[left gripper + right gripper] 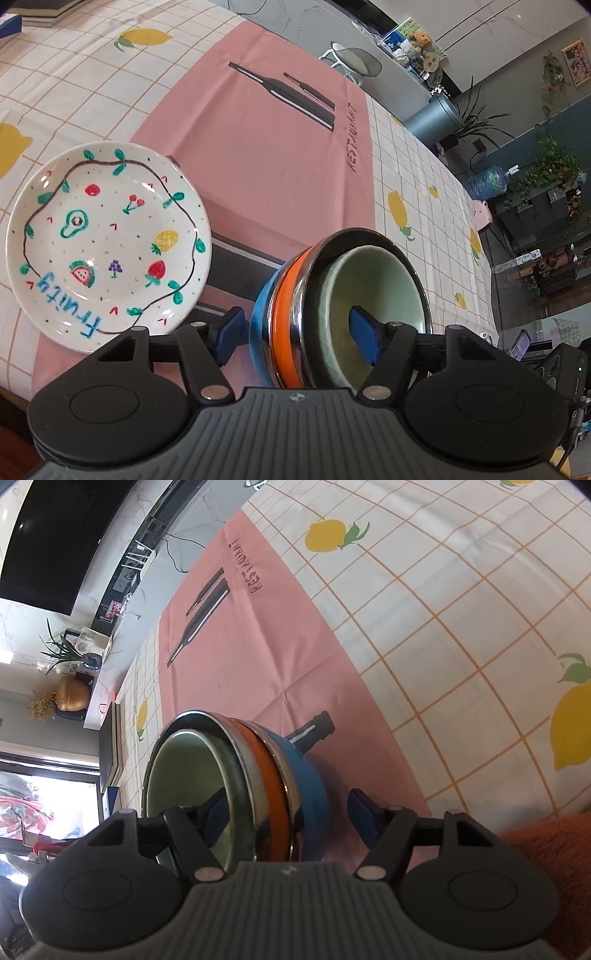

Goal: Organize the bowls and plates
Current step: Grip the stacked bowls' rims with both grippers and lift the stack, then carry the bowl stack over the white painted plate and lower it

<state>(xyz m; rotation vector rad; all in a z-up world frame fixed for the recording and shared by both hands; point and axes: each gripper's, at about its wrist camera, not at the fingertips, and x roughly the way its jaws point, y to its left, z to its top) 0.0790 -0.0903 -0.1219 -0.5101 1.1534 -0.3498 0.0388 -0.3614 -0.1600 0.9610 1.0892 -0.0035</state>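
A nested stack of bowls (284, 314) stands on the pink placemat (277, 147): blue outermost, then orange, a steel-rimmed one, and a pale green bowl (369, 280) inside. My left gripper (297, 332) is open and straddles the stack's wall, one blue pad outside the blue bowl and one inside the green bowl, neither pressing. From the opposite side my right gripper (286, 814) is open astride the same stack (266, 775), with one pad inside the green bowl (184, 760) and one outside. A white fruit-painted plate (107, 240) lies left of the stack.
The lemon-print tablecloth (74, 92) covers the table. Books (40, 11) lie at the far left corner. The table edge (461, 184) runs close behind the stack, with the room beyond. Fuzzy orange-brown fabric (546, 849) sits at the right wrist view's lower right.
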